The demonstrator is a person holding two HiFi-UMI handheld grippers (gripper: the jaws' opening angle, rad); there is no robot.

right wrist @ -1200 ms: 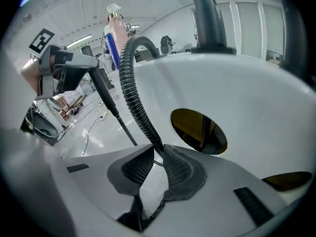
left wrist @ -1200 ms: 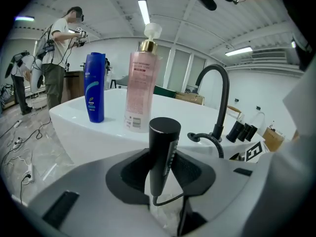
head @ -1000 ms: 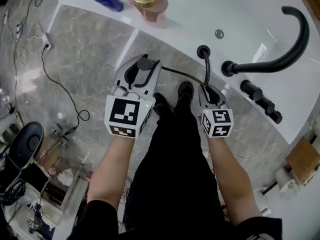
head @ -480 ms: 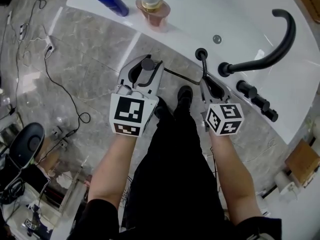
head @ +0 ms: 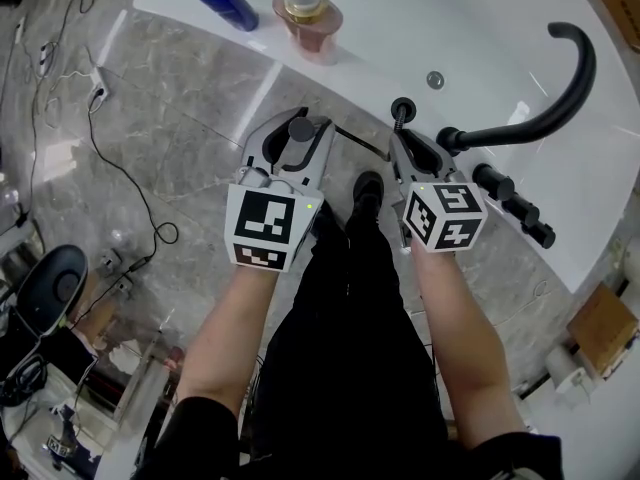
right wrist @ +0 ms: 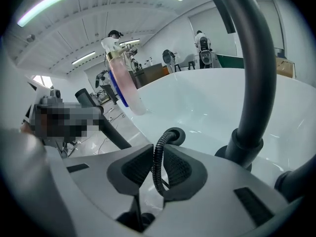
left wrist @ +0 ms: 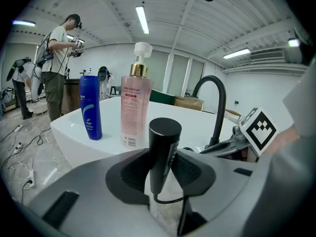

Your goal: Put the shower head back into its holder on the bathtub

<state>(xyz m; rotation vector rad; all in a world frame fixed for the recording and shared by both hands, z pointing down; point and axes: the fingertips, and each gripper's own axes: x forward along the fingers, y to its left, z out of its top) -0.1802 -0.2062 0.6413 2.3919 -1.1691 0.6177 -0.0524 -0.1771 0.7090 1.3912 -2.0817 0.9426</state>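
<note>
— What is seen at the far left?
— A blue bottle (head: pixel 225 0) and a pink pump bottle (head: pixel 305 8) are stood side by side on the white bathtub rim (head: pixel 400 28), the blue one to the left.

— And the left gripper (head: pixel 294 133)?
— It is held out over the marble floor (head: pixel 170 88), just beside the tub wall. Its jaws are kept fairly wide and are closed on the black shower head (left wrist: pixel 164 132), which is gripped upright between the pads with its flat round top raised above them. The shower head is thus kept out of its holder, to the left of it and apart from it.

— Where is the holder (head: pixel 403 107) found?
— It is seen as a black ring set in the rim, between the two grippers and just ahead of the right one.

— How is the right gripper (head: pixel 408 140) set?
— Its jaws are narrow and have just been opened slightly; the ribbed black hose (right wrist: pixel 158 167) is clasped between the pads, and is curved up from them into the holder.

— What is seen further right?
— A black curved faucet (head: pixel 545 108) is mounted on the rim.
</note>
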